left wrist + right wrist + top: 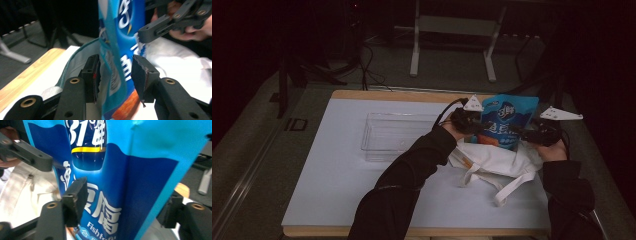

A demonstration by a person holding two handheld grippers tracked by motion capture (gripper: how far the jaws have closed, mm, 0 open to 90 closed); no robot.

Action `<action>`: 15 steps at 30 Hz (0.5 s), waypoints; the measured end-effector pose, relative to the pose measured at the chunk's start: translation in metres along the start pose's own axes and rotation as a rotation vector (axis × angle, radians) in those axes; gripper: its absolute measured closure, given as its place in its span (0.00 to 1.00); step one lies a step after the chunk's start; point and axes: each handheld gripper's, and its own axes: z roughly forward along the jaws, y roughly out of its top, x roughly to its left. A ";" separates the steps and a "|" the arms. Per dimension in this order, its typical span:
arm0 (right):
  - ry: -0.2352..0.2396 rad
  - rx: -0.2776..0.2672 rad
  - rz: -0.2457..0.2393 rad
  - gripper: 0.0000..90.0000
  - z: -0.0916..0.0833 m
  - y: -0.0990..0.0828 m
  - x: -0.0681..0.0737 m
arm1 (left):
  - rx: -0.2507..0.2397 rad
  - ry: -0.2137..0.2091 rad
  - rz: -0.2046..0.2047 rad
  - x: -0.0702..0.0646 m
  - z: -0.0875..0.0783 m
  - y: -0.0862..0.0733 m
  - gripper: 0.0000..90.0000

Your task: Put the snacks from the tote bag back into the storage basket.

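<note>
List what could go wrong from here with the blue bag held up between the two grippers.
1. In the left gripper view, the left gripper has its jaws either side of the blue snack bag with a gap showing, so the bag could slip or sag.
2. The right gripper straddles the bag's wide face, jaws apart; the bag may twist or crumple if squeezed.
3. The white tote bag lies underneath; its straps could snag as the bag moves toward the clear tray.

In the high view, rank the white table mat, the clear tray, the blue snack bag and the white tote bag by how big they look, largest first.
1. white table mat, by far the largest.
2. clear tray.
3. white tote bag, partly hidden by the sleeves and the blue bag, so its place below the tray is unsure.
4. blue snack bag, smallest; its lower part is hidden.
</note>
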 end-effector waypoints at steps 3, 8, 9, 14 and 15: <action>-0.001 0.014 -0.005 0.45 0.004 -0.001 0.002 | 0.013 0.017 0.000 -0.002 0.003 0.000 0.73; 0.000 0.018 -0.006 0.52 0.008 -0.001 0.004 | 0.030 0.036 0.013 -0.008 0.010 -0.001 0.86; -0.003 0.020 -0.008 0.55 0.008 -0.001 0.005 | 0.026 0.043 0.009 -0.009 0.010 -0.002 0.90; 0.020 0.041 -0.034 0.69 0.008 -0.001 0.007 | 0.010 0.031 -0.001 -0.006 0.010 -0.002 1.00; 0.024 0.045 -0.037 0.71 0.008 -0.001 0.007 | 0.013 0.027 -0.002 -0.006 0.010 -0.002 1.00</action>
